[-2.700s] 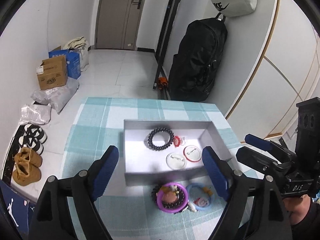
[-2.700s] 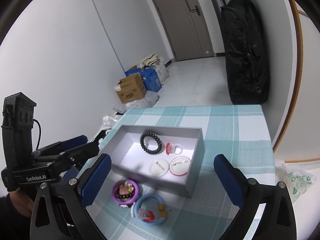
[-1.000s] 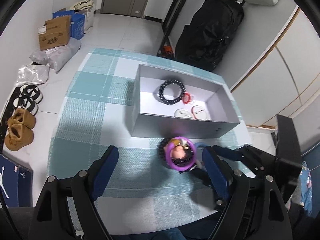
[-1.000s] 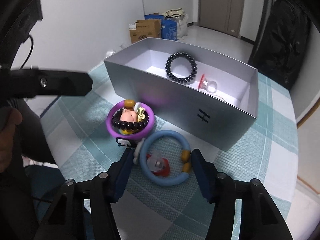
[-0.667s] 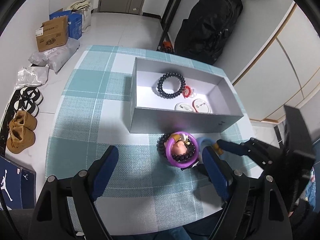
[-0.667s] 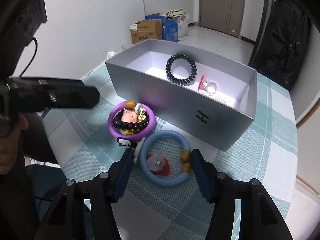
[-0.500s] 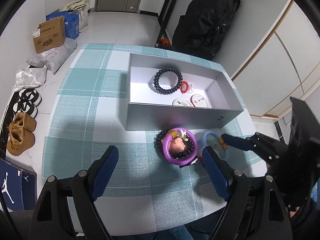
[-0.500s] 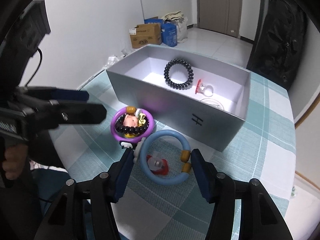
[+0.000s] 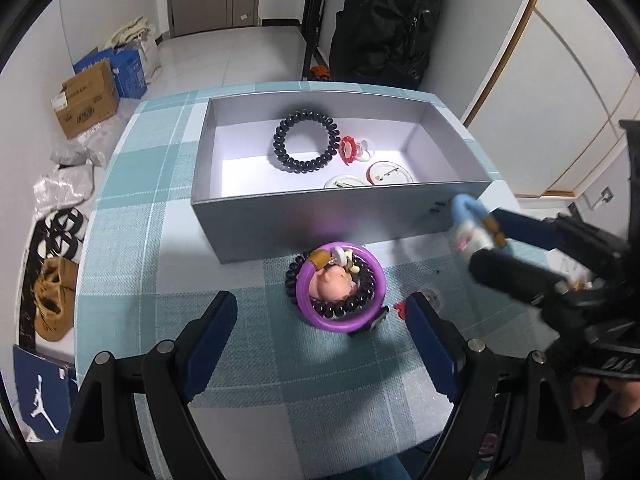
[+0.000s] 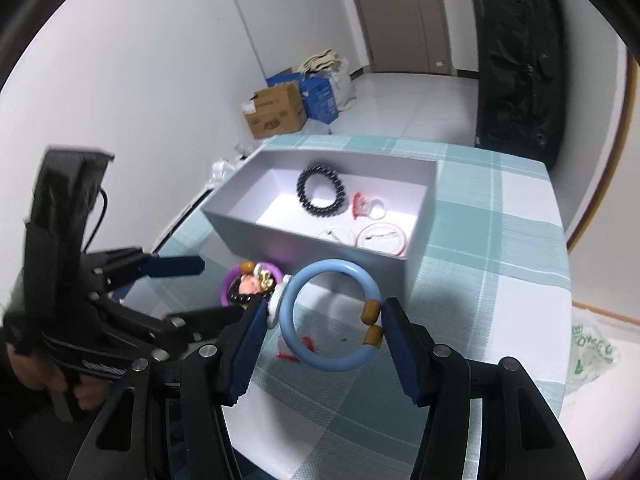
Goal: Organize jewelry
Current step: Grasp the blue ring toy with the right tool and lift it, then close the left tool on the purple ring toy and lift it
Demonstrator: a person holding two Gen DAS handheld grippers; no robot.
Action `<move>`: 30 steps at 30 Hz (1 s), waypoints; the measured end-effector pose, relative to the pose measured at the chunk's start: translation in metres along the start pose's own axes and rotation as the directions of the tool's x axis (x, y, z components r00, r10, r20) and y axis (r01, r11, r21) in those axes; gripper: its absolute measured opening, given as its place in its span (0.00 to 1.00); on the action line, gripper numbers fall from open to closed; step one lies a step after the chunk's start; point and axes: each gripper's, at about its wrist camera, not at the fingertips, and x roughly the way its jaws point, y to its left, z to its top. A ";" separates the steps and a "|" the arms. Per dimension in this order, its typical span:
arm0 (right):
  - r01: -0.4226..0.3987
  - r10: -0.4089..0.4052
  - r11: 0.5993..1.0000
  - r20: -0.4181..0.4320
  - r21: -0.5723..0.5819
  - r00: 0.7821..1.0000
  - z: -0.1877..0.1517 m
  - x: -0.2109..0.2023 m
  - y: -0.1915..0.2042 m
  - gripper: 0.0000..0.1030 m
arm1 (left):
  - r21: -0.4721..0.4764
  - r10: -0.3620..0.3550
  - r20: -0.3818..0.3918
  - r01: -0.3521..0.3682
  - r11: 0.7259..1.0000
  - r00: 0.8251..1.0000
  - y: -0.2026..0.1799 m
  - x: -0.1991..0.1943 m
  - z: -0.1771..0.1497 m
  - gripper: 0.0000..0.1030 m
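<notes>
**Few marks we can read**

We make out a white Jumpman figure on the dark blue shoe box (image 9: 42, 394) on the floor. The cardboard carton (image 9: 86, 103) bears dark print too blurred for us to read. Small dark marks sit on the grey box (image 9: 437, 207) front, and lettering on the right claw (image 9: 476, 236) body stays illegible.

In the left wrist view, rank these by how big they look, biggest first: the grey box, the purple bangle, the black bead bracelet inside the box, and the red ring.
1. Grey box
2. Purple bangle
3. Black bead bracelet, though the bangle's nearness to the camera makes this pair unsure
4. Red ring
</notes>
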 end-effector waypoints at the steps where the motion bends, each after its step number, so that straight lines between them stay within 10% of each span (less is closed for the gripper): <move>1: -0.003 0.003 1.000 0.005 0.007 1.000 0.000 -0.002 -0.002 0.56 | 0.004 0.004 -0.001 -0.004 1.000 1.000 0.000 0.001 0.001 0.80; 20: -0.028 0.025 0.999 0.070 0.046 0.997 -0.001 -0.029 -0.014 0.56 | 0.108 0.137 0.011 -0.137 0.985 0.991 -0.019 0.009 -0.002 0.79; 26: -0.032 0.028 0.998 0.075 0.051 0.997 -0.002 -0.032 -0.014 0.56 | 0.137 0.124 0.012 -0.125 0.983 0.992 -0.023 0.010 -0.004 0.48; 30: -0.030 0.026 0.998 0.075 0.049 0.997 -0.002 -0.032 -0.014 0.56 | 0.162 0.131 0.032 -0.134 0.978 0.991 -0.028 0.007 -0.002 0.46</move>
